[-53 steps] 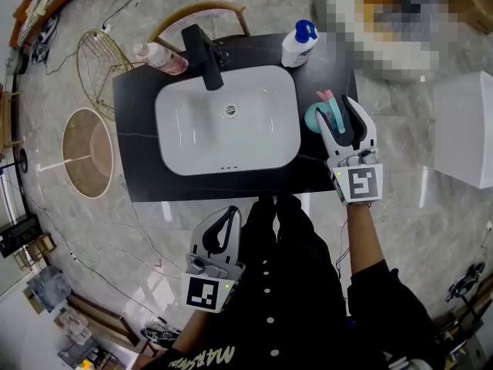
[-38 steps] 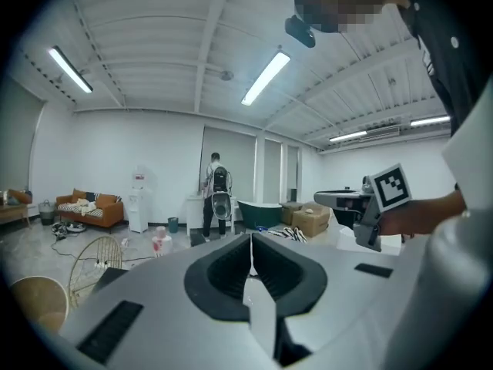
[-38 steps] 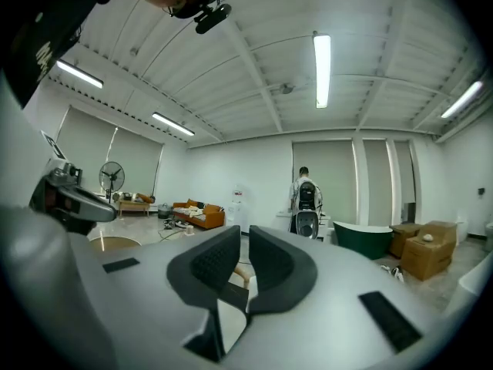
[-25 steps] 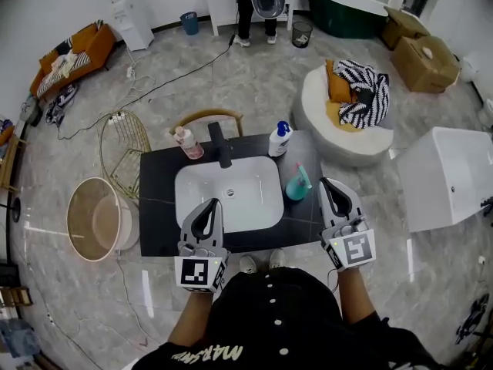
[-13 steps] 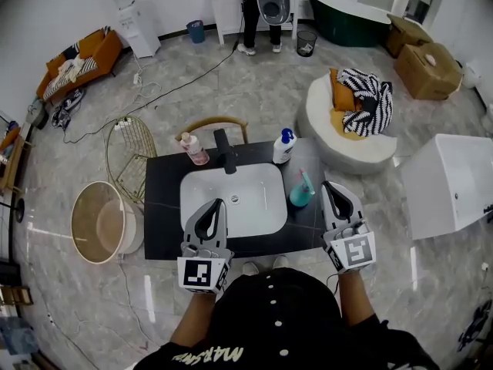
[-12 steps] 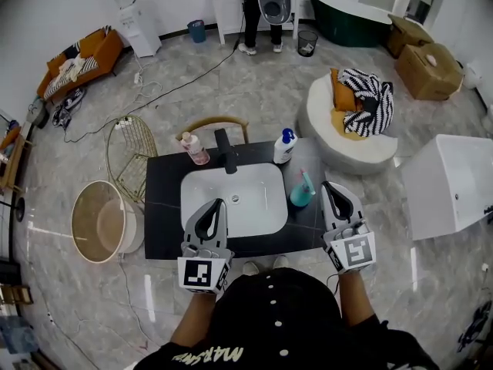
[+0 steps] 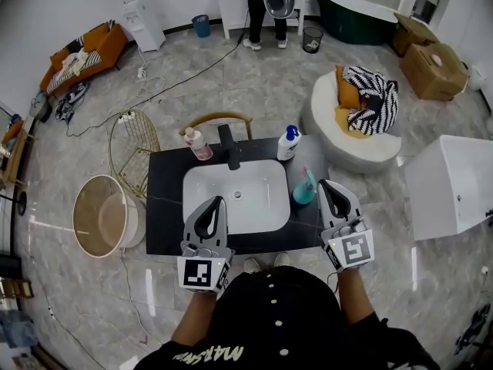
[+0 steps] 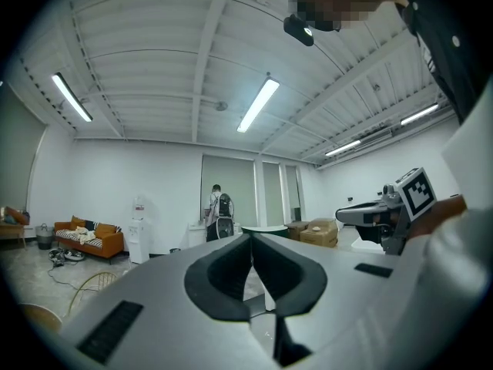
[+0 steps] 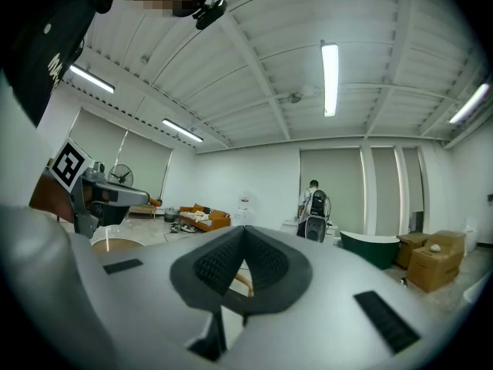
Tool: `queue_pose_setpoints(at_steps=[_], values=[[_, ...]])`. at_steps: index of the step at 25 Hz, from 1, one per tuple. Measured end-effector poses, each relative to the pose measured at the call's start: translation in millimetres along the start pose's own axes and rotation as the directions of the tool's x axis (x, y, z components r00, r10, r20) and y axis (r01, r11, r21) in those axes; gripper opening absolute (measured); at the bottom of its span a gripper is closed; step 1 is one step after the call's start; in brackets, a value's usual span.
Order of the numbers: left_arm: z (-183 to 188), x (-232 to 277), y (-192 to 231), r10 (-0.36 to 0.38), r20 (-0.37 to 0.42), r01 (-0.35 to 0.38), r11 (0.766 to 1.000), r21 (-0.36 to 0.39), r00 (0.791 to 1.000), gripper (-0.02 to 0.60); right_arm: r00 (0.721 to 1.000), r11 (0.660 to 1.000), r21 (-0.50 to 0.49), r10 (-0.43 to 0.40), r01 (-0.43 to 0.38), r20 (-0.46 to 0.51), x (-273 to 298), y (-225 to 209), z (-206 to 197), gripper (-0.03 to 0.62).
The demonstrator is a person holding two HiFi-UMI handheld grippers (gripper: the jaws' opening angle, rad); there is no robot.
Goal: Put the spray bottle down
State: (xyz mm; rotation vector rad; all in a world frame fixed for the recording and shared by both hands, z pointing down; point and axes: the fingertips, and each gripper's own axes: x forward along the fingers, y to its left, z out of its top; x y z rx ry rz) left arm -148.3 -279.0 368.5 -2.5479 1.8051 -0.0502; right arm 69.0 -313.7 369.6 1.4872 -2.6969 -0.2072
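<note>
The teal spray bottle (image 7: 303,190) with a pink trigger stands upright on the black counter (image 7: 165,199), just right of the white sink (image 7: 237,195). My right gripper (image 7: 328,184) is shut and empty, its tip just right of the bottle and apart from it. My left gripper (image 7: 216,201) is also shut and empty, held over the sink's front rim. Both gripper views look level across the room. The left gripper (image 8: 251,240) and the right gripper (image 9: 245,233) each show their jaws meeting at the tips with nothing between them.
A black faucet (image 7: 229,146), a pink bottle (image 7: 197,143) and a white bottle with a blue cap (image 7: 290,142) stand along the counter's back. A round tan basket (image 7: 98,216) and a gold wire rack (image 7: 132,149) stand at the left. A white box (image 7: 453,182) is at the right.
Two seconds ago the right gripper was up against the spray bottle; it has since drawn back, and the view has lifted to take in the room. Little moved in the last half second.
</note>
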Motion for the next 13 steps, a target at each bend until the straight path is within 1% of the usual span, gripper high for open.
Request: queue_pose_setpoints(at_steps=[5,9,13], values=[[-0.3,0.7,-1.5,-0.003,-0.003,0.003,1.000,-0.003,1.000,0.015,1.000,1.000,0.004,-0.009,0.009,-0.008,0.0,-1.3,1.1,-0.005],[-2.8,1.1,-2.1,-0.007,-0.007,0.007,1.000,-0.006,1.000,0.015,1.000,1.000,0.004,-0.003,0.003,0.005,-0.5,0.0,0.1,-0.005],[-9.2,1.8,-5.0,-0.013,-0.020,0.013,1.000,-0.016,1.000,0.015,1.000,1.000,0.002,-0.009,0.009,-0.014,-0.6,-1.2,-6.5,-0.005]])
